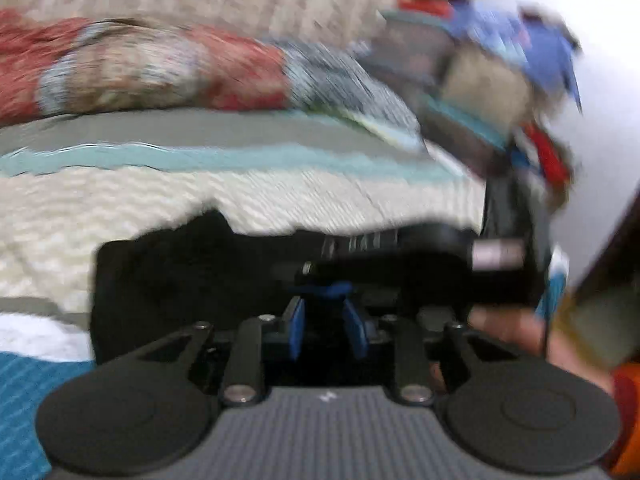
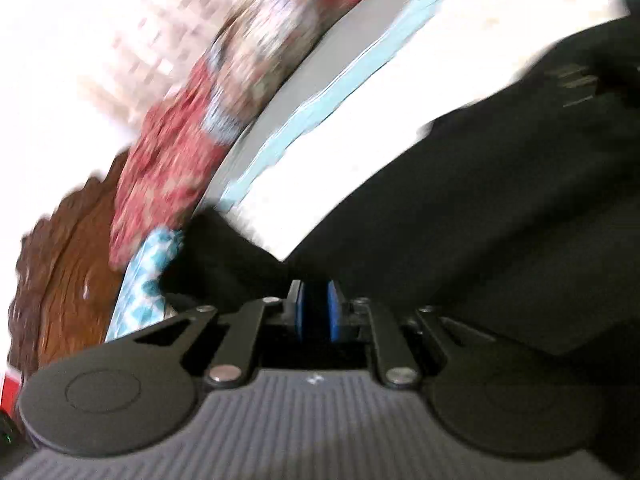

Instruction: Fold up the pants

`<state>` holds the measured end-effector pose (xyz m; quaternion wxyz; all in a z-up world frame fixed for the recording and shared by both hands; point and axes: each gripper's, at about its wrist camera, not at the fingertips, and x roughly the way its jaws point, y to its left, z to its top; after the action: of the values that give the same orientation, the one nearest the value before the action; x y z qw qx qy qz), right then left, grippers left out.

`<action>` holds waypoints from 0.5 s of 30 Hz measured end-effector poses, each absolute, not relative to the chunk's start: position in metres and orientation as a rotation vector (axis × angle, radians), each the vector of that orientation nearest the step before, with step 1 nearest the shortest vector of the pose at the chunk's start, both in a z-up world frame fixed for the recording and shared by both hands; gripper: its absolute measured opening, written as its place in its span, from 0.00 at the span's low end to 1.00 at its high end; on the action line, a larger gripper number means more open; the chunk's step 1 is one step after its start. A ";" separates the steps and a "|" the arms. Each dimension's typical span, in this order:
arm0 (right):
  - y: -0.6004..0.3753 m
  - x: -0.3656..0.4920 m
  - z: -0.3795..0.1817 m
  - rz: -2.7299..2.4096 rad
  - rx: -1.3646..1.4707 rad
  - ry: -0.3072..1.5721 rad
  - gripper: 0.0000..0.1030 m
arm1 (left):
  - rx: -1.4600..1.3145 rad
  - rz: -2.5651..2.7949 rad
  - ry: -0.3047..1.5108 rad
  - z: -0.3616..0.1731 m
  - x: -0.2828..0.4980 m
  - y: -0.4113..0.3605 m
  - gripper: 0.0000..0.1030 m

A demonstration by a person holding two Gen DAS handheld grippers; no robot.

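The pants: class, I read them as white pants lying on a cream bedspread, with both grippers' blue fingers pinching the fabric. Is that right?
Not quite: the pants are black, not white, as the right wrist view shows plainly. The rest holds: they lie on the cream bedspread, and the left gripper and right gripper each pinch the fabric.

A home bedroom: ahead of the fingers lies a bed (image 1: 320,196) with striped cover, a floral pillow (image 1: 160,68) (blurred) beyond it.
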<state>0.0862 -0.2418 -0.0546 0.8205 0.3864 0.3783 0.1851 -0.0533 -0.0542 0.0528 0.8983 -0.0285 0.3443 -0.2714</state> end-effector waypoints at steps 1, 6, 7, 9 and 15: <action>-0.253 0.081 -0.058 0.365 0.831 0.806 0.26 | -0.017 -0.566 0.745 0.047 -0.052 -0.066 0.24; -0.285 0.058 -0.072 0.369 0.946 0.795 0.37 | -0.056 -0.623 0.705 0.059 -0.074 -0.051 0.43; -0.283 0.056 -0.071 0.381 0.952 0.786 0.45 | -0.080 -0.605 0.681 0.064 -0.080 -0.039 0.48; -0.271 0.062 -0.062 0.404 0.925 0.774 0.58 | -0.160 -0.556 0.663 0.071 -0.088 -0.007 0.49; -0.221 0.075 -0.053 0.490 0.733 0.828 0.71 | -0.407 -0.324 0.700 0.068 -0.087 0.073 0.49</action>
<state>0.0752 -0.2212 -0.0525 0.8225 0.3447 0.3892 0.2305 -0.0871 0.0732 0.0677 0.9064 -0.1971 0.3391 -0.1571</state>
